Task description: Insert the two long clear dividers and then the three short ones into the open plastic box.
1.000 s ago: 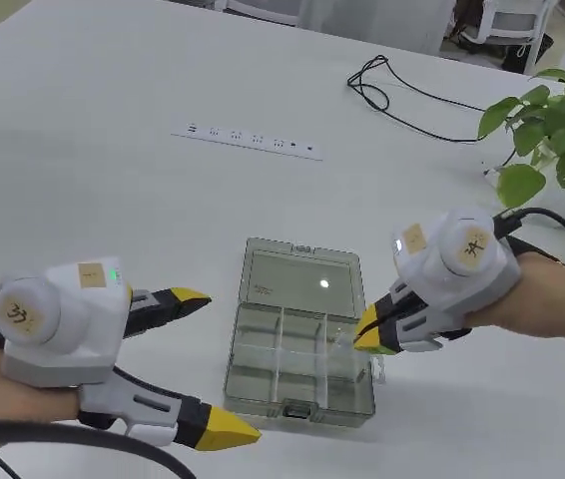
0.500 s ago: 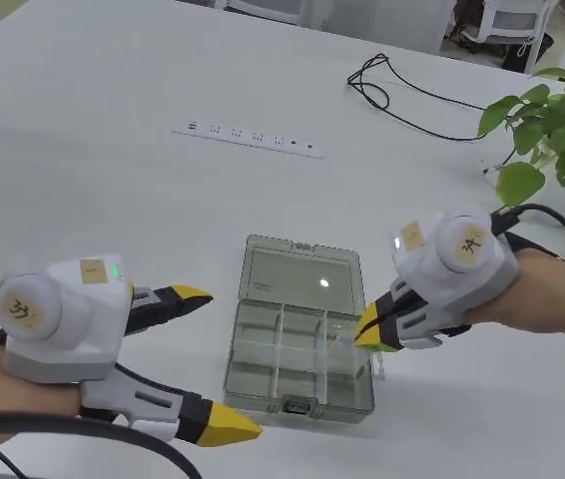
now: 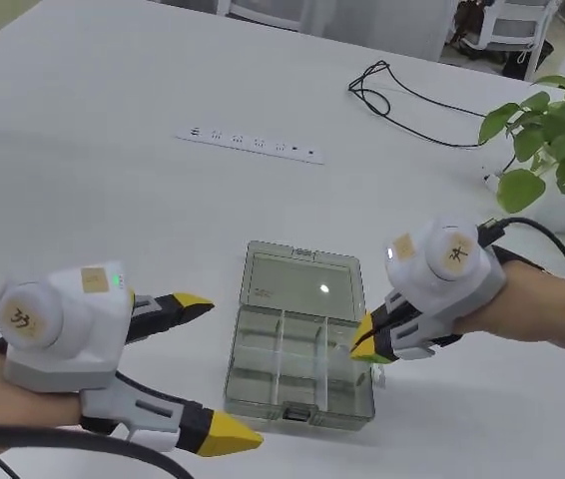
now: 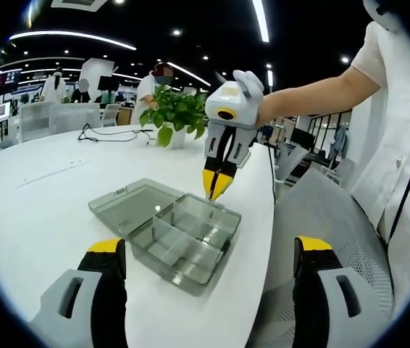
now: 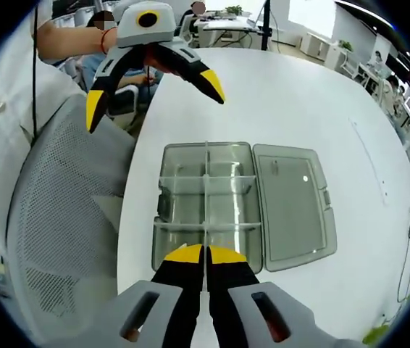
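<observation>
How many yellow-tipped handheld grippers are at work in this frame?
2. The left white handheld gripper sits left of the open translucent grey plastic box, tongs wide apart. The right white handheld gripper is at the box's right edge, tongs closed.

An open-plan office. The wide white counter (image 3: 83,120) carries a white power strip (image 3: 251,144) and a looped black cable (image 3: 402,100) well beyond the left tool (image 3: 221,367), and a potted plant (image 3: 552,130) beyond the right tool (image 3: 362,337). Ahead of the left tool, ceiling light strips (image 4: 261,18) run over other people (image 4: 147,93) further back; a grey mesh chair (image 5: 60,217) stands beside the counter.
</observation>
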